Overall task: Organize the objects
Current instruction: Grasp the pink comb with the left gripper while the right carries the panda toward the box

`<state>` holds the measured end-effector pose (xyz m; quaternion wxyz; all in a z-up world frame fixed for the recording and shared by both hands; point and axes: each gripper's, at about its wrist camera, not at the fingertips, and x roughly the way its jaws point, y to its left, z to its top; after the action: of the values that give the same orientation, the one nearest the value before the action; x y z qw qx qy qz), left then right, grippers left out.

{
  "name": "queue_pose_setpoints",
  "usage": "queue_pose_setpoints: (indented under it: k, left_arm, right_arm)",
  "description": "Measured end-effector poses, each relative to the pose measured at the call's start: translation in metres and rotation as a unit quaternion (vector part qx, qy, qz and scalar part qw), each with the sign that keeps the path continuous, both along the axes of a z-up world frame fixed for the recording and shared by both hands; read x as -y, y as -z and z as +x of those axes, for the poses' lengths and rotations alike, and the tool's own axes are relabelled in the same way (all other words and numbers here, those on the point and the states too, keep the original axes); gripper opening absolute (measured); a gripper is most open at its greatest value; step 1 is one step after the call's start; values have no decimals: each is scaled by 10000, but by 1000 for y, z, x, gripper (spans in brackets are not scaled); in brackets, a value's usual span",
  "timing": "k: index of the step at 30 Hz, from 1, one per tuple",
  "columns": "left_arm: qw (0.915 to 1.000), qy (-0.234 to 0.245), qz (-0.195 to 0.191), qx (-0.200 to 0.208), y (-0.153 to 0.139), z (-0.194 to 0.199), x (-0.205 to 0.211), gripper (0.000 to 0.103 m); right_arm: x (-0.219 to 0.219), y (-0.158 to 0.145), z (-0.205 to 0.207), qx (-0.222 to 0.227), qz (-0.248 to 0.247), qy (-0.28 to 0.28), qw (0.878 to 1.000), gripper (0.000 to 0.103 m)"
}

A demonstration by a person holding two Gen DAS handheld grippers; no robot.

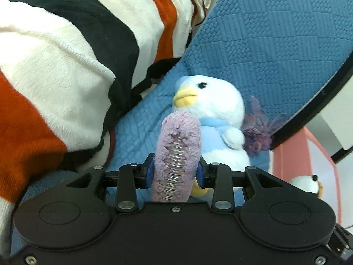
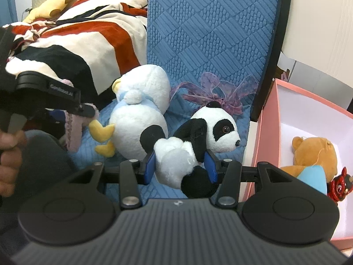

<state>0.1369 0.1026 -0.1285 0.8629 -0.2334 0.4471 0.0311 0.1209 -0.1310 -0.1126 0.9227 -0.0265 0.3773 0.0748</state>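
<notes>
My left gripper [image 1: 175,174] is shut on a fluffy lilac hair clip [image 1: 177,154] with a metal spring down its middle; it also shows in the right wrist view [image 2: 74,130]. Just beyond it a white and light-blue penguin plush [image 1: 211,119] lies on the blue quilted bed [image 1: 275,39]; it also shows in the right wrist view [image 2: 141,110]. My right gripper [image 2: 179,165] is shut on a black and white panda plush [image 2: 196,145]. A purple ribbon bow [image 2: 220,95] lies behind the panda. A pink box [image 2: 267,132] at the right holds a brown bear plush [image 2: 313,156].
A striped red, black and white blanket [image 1: 66,55] is heaped on the left of the bed. A yellow plush [image 2: 50,5] lies at the far back. A red and black toy [image 2: 339,185] sits in the pink box beside the bear.
</notes>
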Motion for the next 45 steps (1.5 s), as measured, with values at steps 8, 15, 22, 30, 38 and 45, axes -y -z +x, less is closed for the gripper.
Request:
queue_pose_setpoints:
  k: [8, 15, 22, 30, 38, 45]
  left_arm:
    - [9992, 331, -22, 228, -36, -11, 24, 34]
    - [9967, 682, 28, 440, -64, -5, 55, 34]
    - [9936, 961, 24, 588, -84, 1, 84, 34]
    - [9873, 1331, 42, 862, -105, 13, 128, 34]
    - [9826, 1474, 182, 1116, -131, 24, 180, 34]
    - [9786, 1728, 86, 1114, -147, 30, 231, 34]
  right_arm:
    - [11, -21, -6, 96, 121, 68, 9999, 50]
    - [24, -49, -6, 291, 158, 59, 9994, 50]
    - [41, -74, -8, 571, 280, 115, 9979, 50]
    - [65, -91, -4, 704, 245, 256, 9969, 50]
    - [107, -107, -10, 904, 183, 501, 9945, 50]
    - [152, -116, -21, 909, 112, 809, 9925, 50]
